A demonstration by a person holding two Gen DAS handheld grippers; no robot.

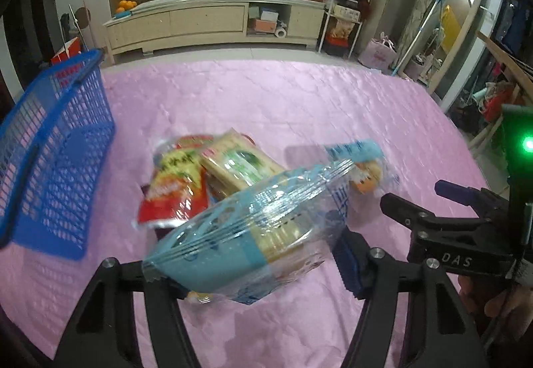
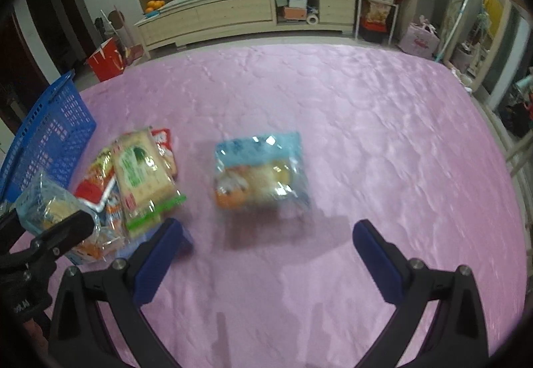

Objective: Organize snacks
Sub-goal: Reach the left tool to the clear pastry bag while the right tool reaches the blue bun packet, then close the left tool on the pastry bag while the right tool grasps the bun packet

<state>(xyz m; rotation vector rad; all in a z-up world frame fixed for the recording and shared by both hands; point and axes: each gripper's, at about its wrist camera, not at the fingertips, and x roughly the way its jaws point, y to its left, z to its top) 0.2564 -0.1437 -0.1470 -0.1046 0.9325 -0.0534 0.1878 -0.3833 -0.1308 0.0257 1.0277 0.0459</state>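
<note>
Left gripper [image 1: 256, 264] is clamped on a light-blue snack pack [image 1: 246, 234], raised off the pink cloth [image 1: 299, 108], likely bound for the blue basket [image 1: 50, 148] at far left. Right gripper [image 2: 269, 254] has its jaws wide with nothing between them, aimed at a second blue pack [image 2: 263, 171] lying apart from the snack pile [image 2: 133, 181] near the basket, probably the next pick.

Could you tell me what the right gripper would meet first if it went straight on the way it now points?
Probably the blue snack packet lying alone on the pink cloth: it sits just ahead of the open right gripper, though depth is uncertain.
</note>
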